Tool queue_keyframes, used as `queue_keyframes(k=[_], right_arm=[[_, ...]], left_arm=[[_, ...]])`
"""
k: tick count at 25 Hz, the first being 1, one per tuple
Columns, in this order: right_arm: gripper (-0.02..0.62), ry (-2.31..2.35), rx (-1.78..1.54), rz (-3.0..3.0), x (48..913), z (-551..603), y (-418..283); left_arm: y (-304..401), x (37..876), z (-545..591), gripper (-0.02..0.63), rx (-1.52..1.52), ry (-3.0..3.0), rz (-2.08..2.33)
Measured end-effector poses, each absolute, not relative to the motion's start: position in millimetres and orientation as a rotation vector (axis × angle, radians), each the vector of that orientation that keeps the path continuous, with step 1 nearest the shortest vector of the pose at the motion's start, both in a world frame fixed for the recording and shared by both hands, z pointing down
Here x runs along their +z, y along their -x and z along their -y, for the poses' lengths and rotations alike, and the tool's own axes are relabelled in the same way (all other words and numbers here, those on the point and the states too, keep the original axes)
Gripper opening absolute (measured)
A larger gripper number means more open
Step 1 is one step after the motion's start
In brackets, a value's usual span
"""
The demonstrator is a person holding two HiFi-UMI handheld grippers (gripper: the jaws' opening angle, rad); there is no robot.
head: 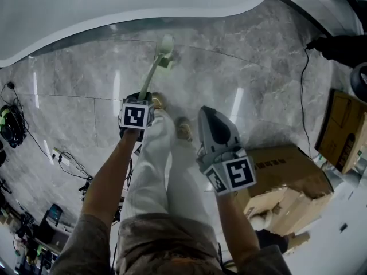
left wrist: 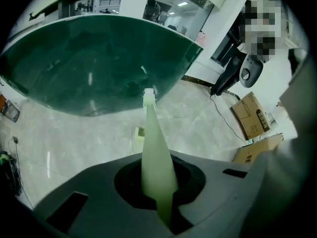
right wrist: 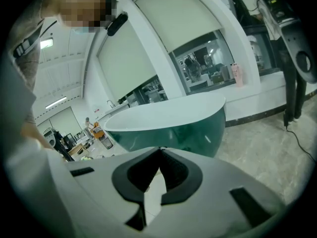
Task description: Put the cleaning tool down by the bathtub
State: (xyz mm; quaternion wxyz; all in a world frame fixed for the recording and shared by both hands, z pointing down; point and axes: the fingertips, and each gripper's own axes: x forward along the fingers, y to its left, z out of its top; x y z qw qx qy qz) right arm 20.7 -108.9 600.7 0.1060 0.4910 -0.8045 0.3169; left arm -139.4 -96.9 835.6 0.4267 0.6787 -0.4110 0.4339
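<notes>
The cleaning tool (head: 153, 67) is a long pale green handle with a whitish head at its far end. It reaches out over the marble floor toward the bathtub (head: 114, 10). My left gripper (head: 143, 98) is shut on the handle's near end. In the left gripper view the handle (left wrist: 156, 152) rises from between the jaws, and its tip (left wrist: 148, 95) lies just before the tub's dark green wall (left wrist: 99, 68). A small pale block (left wrist: 139, 135) lies on the floor beside the handle. My right gripper (head: 207, 113) hangs to the right, shut and holding nothing (right wrist: 159, 152).
The person's white trouser legs (head: 155, 171) and shoes stand between the grippers. Cardboard boxes (head: 287, 176) (head: 341, 130) sit at the right, with a black cable (head: 304, 96) running up to dark equipment (head: 344, 47). Cables and gear (head: 11, 125) lie at the left edge.
</notes>
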Motion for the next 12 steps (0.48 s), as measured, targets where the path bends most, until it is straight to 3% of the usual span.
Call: queue_keyframes(k=[12], right_arm=[[0.000, -1.496, 1.000, 2.329, 611.1, 110.6, -20.9]], left_arm=[[134.2, 902.4, 102.6, 0.005, 1.235, -1.554, 0.920]])
